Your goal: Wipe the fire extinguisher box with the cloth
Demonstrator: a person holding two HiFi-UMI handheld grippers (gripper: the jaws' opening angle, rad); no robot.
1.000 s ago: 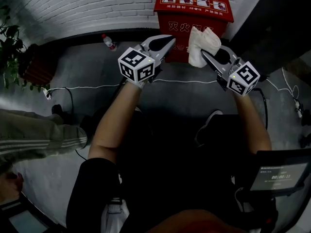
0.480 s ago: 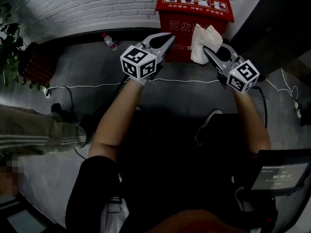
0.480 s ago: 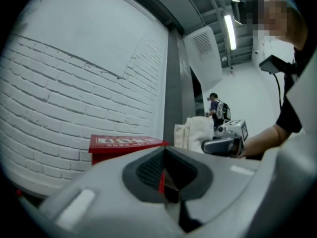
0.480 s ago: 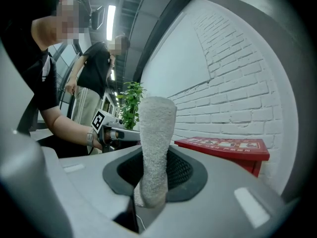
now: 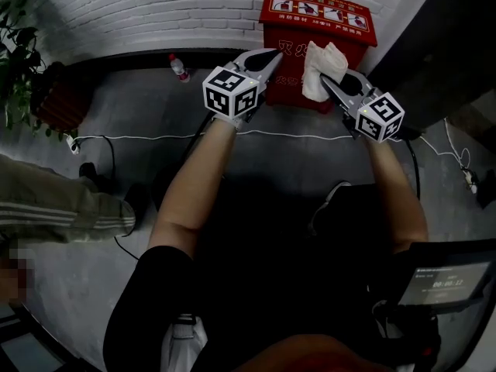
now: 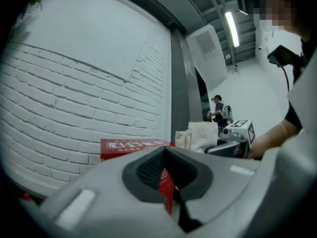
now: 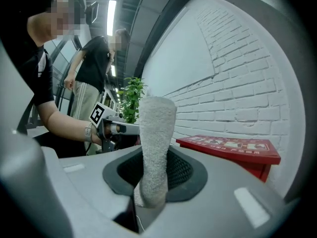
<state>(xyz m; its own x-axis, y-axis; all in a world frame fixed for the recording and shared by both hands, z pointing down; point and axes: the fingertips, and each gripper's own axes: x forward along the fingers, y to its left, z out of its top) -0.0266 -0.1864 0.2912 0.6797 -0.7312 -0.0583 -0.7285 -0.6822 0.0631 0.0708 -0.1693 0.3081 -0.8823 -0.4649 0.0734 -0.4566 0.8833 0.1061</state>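
Approach step, likely: right gripper (image 5: 327,85) jaws pinch cloth (image 5: 320,67); fire extinguisher box (image 5: 319,11) at 12 o'clock. Left gripper (image 5: 272,53) jaws pressed together, empty. Next: bring cloth onto box.

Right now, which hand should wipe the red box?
Right. The right gripper grips the white cloth, close to the fire extinguisher box; the left gripper is shut and empty.

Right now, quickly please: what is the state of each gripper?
Left gripper: jaws closed, holding nothing.
Right gripper: jaws closed on the white cloth.
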